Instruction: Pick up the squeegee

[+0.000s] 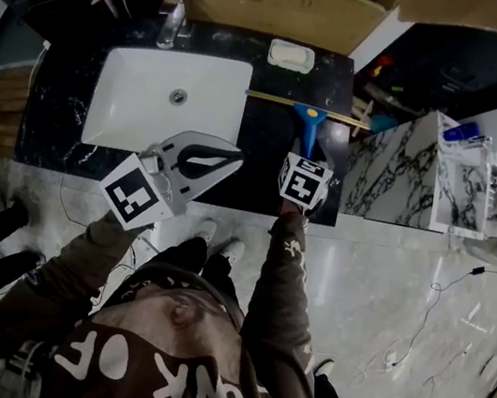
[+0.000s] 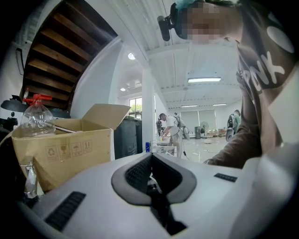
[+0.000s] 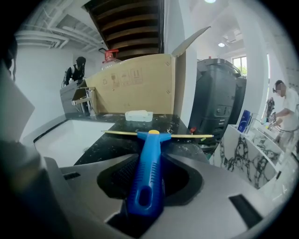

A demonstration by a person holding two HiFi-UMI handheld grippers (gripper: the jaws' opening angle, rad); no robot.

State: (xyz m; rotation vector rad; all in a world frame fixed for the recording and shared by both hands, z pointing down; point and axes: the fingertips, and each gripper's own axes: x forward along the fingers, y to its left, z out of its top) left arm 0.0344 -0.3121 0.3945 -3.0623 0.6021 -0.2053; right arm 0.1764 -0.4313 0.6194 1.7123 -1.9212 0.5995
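Note:
The squeegee (image 1: 310, 126) has a blue handle and a thin yellow blade. It lies on the black marbled counter (image 1: 279, 80), to the right of the sink, with the handle pointing toward me. My right gripper (image 1: 306, 152) is shut on that handle. In the right gripper view the squeegee handle (image 3: 148, 179) runs between the jaws of the right gripper (image 3: 152, 158), and the blade lies crosswise beyond them. My left gripper (image 1: 236, 158) hovers over the counter's front edge beside the sink. In its own view the left gripper (image 2: 150, 158) is shut with nothing in it.
A white sink (image 1: 120, 61) with a faucet (image 1: 172, 25) takes up the counter's left half. A white soap dish (image 1: 291, 55) sits behind the squeegee, in front of an open cardboard box (image 1: 282, 9). A marbled cabinet (image 1: 396, 172) stands to the right.

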